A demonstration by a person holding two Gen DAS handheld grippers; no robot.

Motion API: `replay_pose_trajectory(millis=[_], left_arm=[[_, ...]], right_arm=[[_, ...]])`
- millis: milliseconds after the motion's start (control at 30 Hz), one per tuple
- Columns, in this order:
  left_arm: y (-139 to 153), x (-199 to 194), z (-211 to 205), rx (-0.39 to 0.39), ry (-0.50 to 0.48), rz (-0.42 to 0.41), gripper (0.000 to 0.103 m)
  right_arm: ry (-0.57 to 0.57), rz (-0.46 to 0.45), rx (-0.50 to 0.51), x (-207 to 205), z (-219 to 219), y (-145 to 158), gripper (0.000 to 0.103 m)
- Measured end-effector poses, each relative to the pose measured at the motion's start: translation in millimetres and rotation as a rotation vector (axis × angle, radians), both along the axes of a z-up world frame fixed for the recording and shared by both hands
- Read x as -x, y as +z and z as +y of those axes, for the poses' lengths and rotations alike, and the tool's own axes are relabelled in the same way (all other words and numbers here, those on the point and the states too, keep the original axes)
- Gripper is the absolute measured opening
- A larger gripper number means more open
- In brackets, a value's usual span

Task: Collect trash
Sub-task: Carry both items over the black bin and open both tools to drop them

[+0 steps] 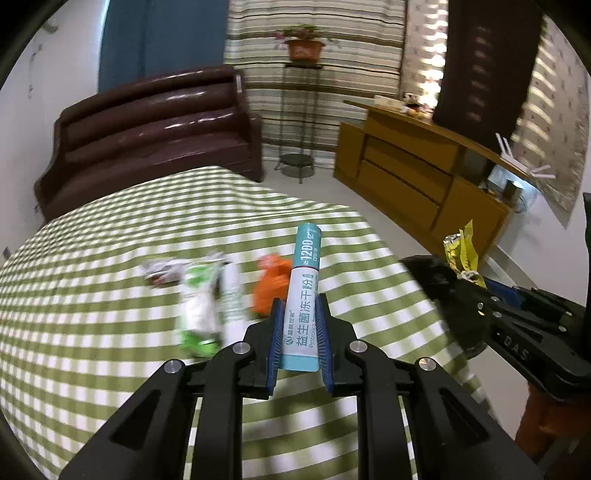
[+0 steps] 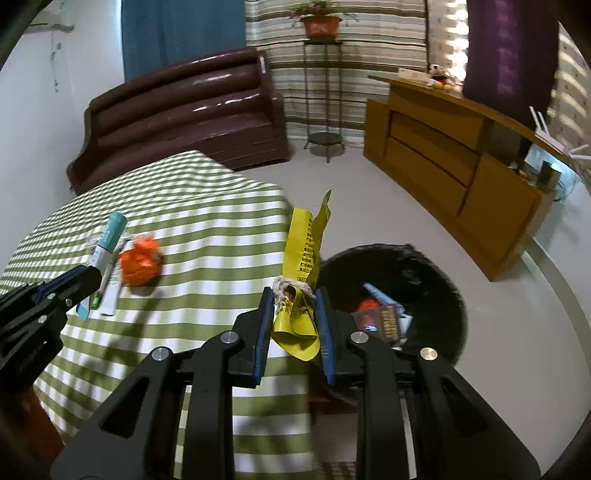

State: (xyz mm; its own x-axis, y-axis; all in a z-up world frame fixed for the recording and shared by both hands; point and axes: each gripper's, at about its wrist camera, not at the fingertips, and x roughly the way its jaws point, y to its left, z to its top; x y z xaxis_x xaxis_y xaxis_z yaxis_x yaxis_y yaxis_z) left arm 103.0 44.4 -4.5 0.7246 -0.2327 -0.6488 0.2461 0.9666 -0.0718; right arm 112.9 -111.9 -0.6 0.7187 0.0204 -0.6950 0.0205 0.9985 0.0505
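My left gripper (image 1: 300, 306) is shut on a teal and white probiotic sachet (image 1: 304, 291) and holds it above the green checked table (image 1: 92, 369). My right gripper (image 2: 293, 299) is shut on a crumpled yellow wrapper (image 2: 301, 258), at the table's right edge, beside the black trash bin (image 2: 439, 280). The bin holds several pieces of trash. An orange crumpled bag (image 1: 271, 282) (image 2: 140, 260) and a green and white wrapper (image 1: 199, 314) lie on the table. The right gripper with the yellow wrapper (image 1: 461, 254) also shows in the left wrist view.
A dark brown sofa (image 1: 155, 122) stands behind the table. A wooden sideboard (image 2: 454, 166) lines the right wall. A plant stand with a potted plant (image 2: 321, 22) is at the back. Grey floor surrounds the bin.
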Motion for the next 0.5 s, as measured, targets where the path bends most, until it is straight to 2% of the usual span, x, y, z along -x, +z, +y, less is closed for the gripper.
replay_pose_trajectory(millis=[233,500], left_arm=[[-3,-13,-45,-0.01,-0.073,0.001,0.019],[-10,-23,-95,-0.026,-0.138,0.005,0.019]], right_arm=[[-0.068,-0.01,-0.003,1,-47,0,0.023],[-0.107,-0.007,-0.017,-3,-81,-7,0.023]])
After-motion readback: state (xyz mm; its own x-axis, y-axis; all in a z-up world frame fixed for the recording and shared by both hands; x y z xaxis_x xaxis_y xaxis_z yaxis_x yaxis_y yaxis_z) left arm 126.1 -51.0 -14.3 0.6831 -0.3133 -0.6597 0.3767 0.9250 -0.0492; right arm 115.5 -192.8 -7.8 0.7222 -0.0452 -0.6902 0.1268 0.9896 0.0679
